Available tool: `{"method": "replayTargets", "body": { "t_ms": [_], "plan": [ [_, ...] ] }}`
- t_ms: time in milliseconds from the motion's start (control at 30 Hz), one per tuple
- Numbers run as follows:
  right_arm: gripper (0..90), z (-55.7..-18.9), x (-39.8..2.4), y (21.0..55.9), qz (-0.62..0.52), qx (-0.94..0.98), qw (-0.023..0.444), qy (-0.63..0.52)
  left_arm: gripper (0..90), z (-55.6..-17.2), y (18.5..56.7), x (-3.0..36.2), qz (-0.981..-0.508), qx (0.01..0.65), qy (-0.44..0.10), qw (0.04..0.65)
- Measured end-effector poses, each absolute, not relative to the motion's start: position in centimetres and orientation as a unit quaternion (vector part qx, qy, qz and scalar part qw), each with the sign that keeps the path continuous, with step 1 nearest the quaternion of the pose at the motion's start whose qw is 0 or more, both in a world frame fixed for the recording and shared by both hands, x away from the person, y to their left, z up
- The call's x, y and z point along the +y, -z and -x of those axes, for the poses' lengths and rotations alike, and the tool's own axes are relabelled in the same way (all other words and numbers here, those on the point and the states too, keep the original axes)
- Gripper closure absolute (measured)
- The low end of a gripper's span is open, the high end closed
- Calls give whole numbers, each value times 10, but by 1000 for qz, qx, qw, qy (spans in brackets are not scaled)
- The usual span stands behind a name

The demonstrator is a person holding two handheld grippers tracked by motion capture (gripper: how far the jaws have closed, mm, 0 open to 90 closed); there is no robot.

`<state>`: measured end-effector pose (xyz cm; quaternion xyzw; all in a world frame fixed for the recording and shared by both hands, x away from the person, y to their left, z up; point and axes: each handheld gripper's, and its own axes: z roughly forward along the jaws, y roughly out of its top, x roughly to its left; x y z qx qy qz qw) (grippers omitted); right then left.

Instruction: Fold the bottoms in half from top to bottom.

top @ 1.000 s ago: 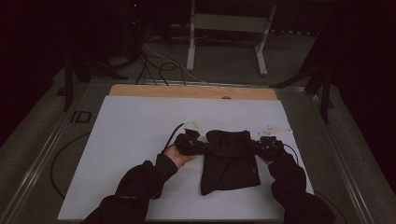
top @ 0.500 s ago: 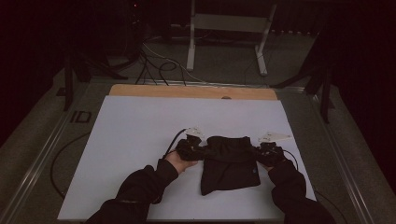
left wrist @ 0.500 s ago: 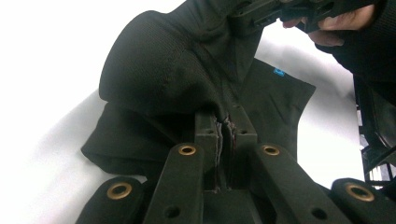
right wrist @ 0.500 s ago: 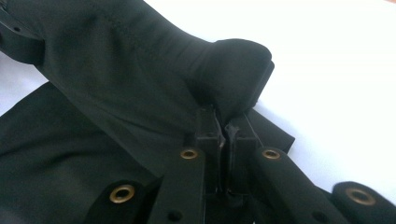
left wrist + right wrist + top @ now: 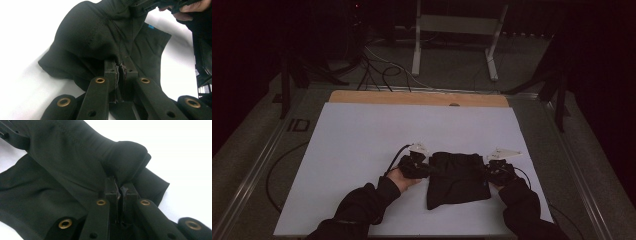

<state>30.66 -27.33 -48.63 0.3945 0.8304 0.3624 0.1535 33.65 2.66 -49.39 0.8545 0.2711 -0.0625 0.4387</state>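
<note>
So the black garment (image 5: 458, 178) sits toward the 5 o'clock part of the white counter (image 5: 362, 140), folded. Its long axis runs roughly 12 to 6, top edge stretched 9 to 3. Left gripper (image 5: 428, 168) has its jaws clamped on the 9 o'clock corner, right gripper (image 5: 488, 172) on the 3 o'clock one. The room's dark, with cables (image 5: 382, 70) and a metal stand (image 5: 457, 30) on the floor at 12.
</note>
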Motion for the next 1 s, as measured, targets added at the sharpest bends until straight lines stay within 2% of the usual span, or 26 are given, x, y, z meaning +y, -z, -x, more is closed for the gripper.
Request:
{"method": "replayTargets", "body": {
  "t_ms": [167,367,1000],
  "plan": [
    [863,-304,-274,490,-402,828,142,-365,860,-331,497,28,-858,268,63,433],
    [861,-299,-269,497,-394,840,155,-340,858,-329,506,31,-856,274,77,432],
    [859,-287,-270,504,-401,837,139,-345,856,-325,510,35,-860,272,78,425]
  ]
}}
